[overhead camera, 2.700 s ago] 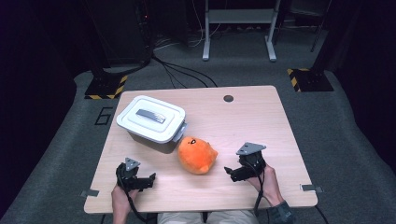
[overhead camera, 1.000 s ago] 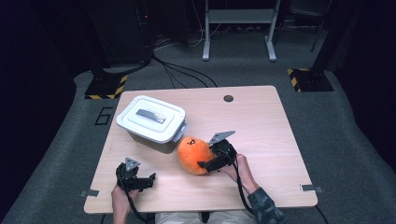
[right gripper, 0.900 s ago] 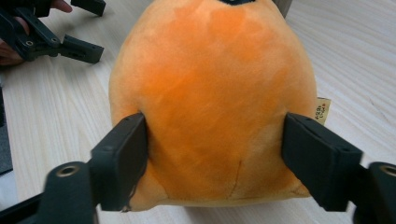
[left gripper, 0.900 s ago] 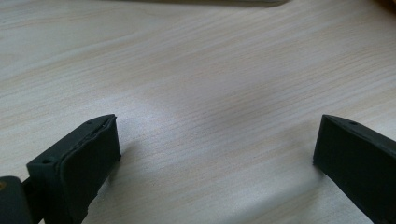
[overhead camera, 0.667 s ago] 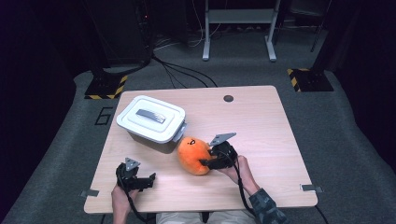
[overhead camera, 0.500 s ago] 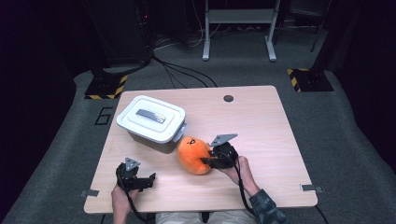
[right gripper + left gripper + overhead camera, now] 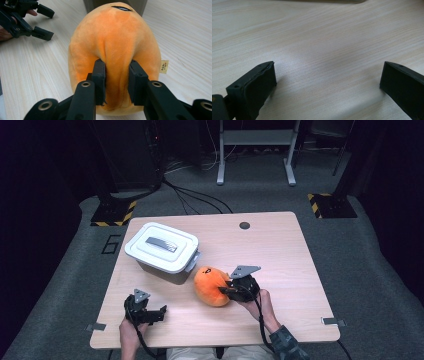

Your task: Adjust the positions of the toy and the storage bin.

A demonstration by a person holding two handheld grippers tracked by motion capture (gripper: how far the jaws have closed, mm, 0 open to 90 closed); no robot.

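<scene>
Right gripper (image 7: 117, 82) clamped on a fold of the orange plush toy (image 7: 212, 285); its jaws have just been closing.

The toy lies near the middle of the wooden table (image 7: 280, 250), just beside one lidded white container (image 7: 162, 251), which stands directly behind it. One small tag (image 7: 163, 66) shows on the toy's side. The left gripper (image 7: 148, 312) rests near the front edge, well apart from the toy, jaws wide with bare tabletop between them. Count: one toy, one container, two grippers, one round hole (image 7: 244, 225) at the table's far edge.
</scene>
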